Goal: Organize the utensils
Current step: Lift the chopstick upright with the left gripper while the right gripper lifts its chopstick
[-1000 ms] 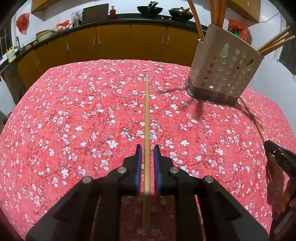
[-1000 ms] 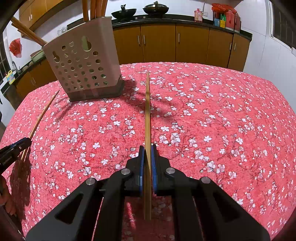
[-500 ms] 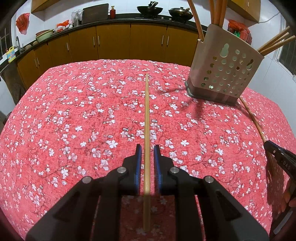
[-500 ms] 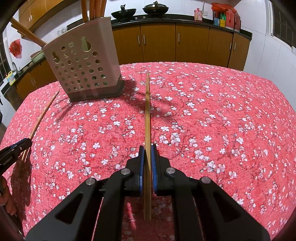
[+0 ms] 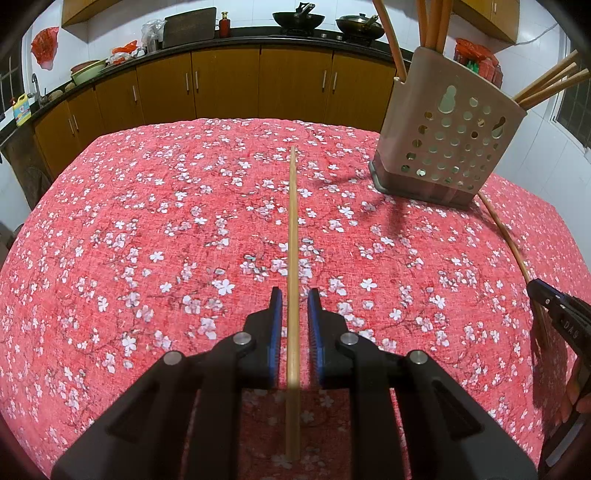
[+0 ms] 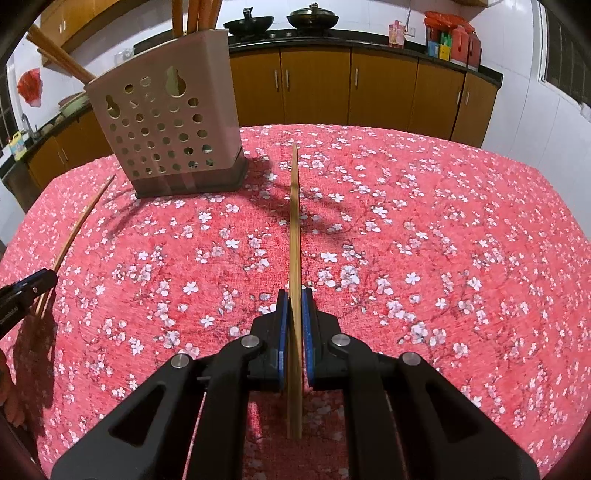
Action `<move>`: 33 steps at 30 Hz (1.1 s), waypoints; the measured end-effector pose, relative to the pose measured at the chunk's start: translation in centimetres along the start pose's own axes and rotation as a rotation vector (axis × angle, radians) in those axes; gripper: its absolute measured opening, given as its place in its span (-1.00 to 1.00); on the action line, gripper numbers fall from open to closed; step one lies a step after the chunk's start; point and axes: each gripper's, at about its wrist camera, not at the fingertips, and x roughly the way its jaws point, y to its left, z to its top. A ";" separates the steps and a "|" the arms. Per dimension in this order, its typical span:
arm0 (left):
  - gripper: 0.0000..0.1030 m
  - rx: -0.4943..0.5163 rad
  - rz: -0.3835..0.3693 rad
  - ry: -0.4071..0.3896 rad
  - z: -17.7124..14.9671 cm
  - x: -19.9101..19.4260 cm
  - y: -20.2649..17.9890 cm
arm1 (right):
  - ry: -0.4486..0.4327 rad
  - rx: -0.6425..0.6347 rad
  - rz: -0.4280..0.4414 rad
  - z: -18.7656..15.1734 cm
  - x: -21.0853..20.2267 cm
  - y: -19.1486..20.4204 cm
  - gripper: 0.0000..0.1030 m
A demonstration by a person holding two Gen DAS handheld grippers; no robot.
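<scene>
A red floral tablecloth (image 5: 147, 229) covers the table before wooden cabinets (image 5: 229, 88), with two woks (image 5: 295, 18) on the counter's far edge and a yellow bottle (image 5: 22, 112) at its left end.

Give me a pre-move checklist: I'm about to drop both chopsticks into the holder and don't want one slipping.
1. Right gripper clamps the right chopstick: ok, fingers pressed against it.
2. Left gripper clamps the left chopstick: not ok, gaps show on both sides.
3. Utensil holder upright on the tablecloth: ok.
4. Free room in the holder: cannot tell, the inside is hidden; stored chopsticks already stick out.
5. Way from each tip to the holder: ok, only cloth lies between.
</scene>
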 end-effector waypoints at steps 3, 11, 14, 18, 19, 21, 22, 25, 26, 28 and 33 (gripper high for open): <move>-0.68 0.001 0.001 0.000 0.0 0.0 -0.1 | 0.000 0.002 0.003 0.0 0.0 0.0 -0.83; -0.65 0.039 0.042 0.003 -0.3 0.1 -0.8 | 0.000 0.001 0.003 0.0 -0.1 -0.2 -0.83; -0.65 0.038 0.042 0.003 -0.4 0.2 -1.0 | 0.000 0.001 0.003 -0.1 -0.2 -0.2 -0.83; -0.65 0.039 0.044 0.003 -0.5 0.2 -1.1 | 0.000 0.003 0.005 -0.1 -0.2 -0.2 -0.83; -0.65 0.038 0.043 0.003 -0.5 0.2 -1.1 | 0.000 0.004 0.006 -0.1 -0.3 -0.2 -0.83; -0.69 0.037 0.043 0.003 -0.5 0.2 -1.1 | 0.000 0.006 0.008 -0.1 -0.3 -0.3 -0.83; -0.72 0.037 0.046 0.003 -0.5 0.2 -1.1 | 0.000 0.007 0.009 -0.1 -0.4 -0.4 -0.83; -0.82 0.052 0.051 0.004 -0.5 0.2 -1.2 | 0.000 0.014 0.018 -0.1 -0.4 -0.5 -0.84; -0.84 0.057 0.053 0.005 -0.5 0.2 -1.2 | 0.000 0.018 0.022 -0.1 -0.4 -0.6 -0.84; -0.84 0.060 0.054 0.006 -0.6 0.1 -1.2 | 0.000 0.022 0.023 -0.1 -0.4 -0.6 -0.84; -0.84 0.053 0.053 0.005 -0.8 -0.1 -1.1 | 0.000 0.018 0.015 -0.1 -0.4 -0.3 -0.84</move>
